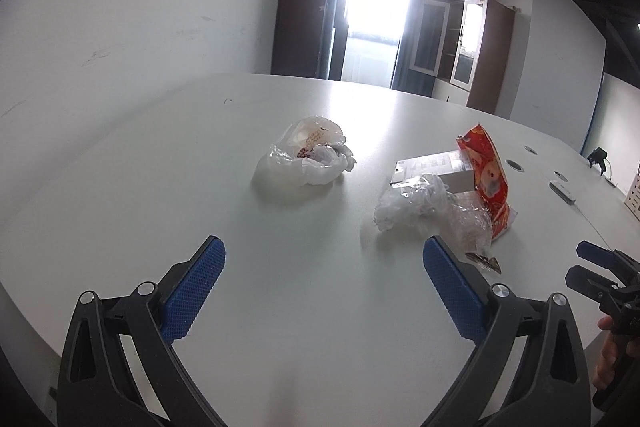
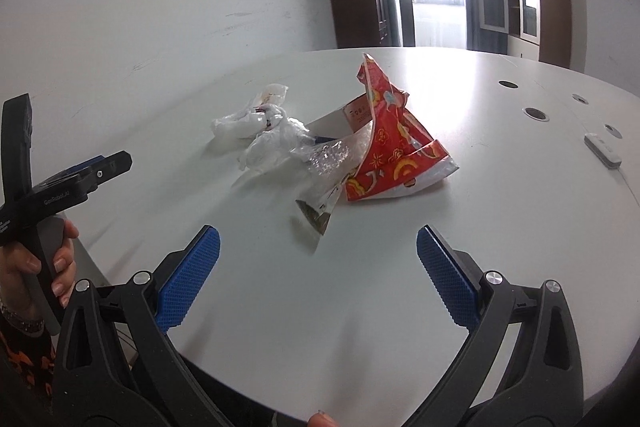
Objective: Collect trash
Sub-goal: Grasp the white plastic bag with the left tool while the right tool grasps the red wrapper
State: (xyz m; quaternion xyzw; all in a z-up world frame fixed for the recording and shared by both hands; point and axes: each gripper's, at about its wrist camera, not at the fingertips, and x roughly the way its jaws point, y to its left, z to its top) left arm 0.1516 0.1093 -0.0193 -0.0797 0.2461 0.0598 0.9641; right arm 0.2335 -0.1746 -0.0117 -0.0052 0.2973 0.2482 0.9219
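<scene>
Trash lies on a white table [image 1: 160,187]: a crumpled white plastic bag [image 1: 306,157] with red print, a second crumpled clear bag [image 1: 416,205], a red and orange snack wrapper [image 1: 486,175] standing up, and a flat cardboard box [image 1: 432,165] behind it. My left gripper [image 1: 324,291] hovers open over the near table, short of the bags. My right gripper [image 2: 318,279] is open too, near the table's front edge, facing the red wrapper [image 2: 394,143], a clear wrapper [image 2: 324,163] and a small dark torn packet [image 2: 314,217].
Round cable holes [image 2: 536,113] and a small white device [image 2: 602,150] sit at the table's right side. A white wall stands close behind the table's left edge. Dark cabinets and a bright window are at the far end. A hand [image 2: 36,263] holds the left gripper's handle.
</scene>
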